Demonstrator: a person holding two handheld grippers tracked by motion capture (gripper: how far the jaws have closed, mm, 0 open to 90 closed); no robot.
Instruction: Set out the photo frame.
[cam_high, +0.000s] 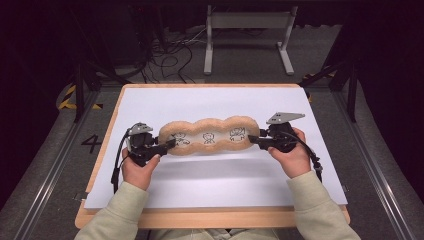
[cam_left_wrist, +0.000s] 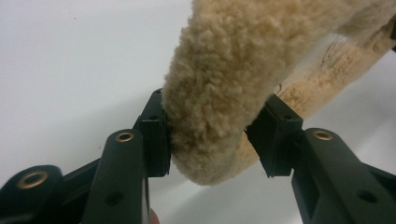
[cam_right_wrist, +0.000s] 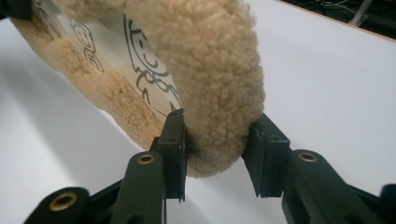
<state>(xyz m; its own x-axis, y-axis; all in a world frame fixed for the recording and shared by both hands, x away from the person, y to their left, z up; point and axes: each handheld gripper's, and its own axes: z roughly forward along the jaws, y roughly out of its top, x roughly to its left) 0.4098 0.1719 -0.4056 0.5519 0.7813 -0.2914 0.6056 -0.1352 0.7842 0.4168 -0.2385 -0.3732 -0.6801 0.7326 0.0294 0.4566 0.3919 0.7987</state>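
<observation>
Cushion (cam_high: 209, 136) hung between left gripper (cam_high: 169, 145) at 9 o'clock and right gripper (cam_high: 254, 139) at 3 o'clock, both clamping fleece rim; left bite looked slack, risking a drop.

My table, sheeted in white

Under me stands a wooden table (cam_high: 210, 218) with rounded corners, its pale timber edge showing along the near side and in a thin strip at the far side. A white sheet (cam_high: 225, 180) lies flat on it and covers almost the whole top. A soft shadow falls across the sheet's middle. The table stands on a grey floor (cam_high: 45, 165), between metal rails at either side.
</observation>
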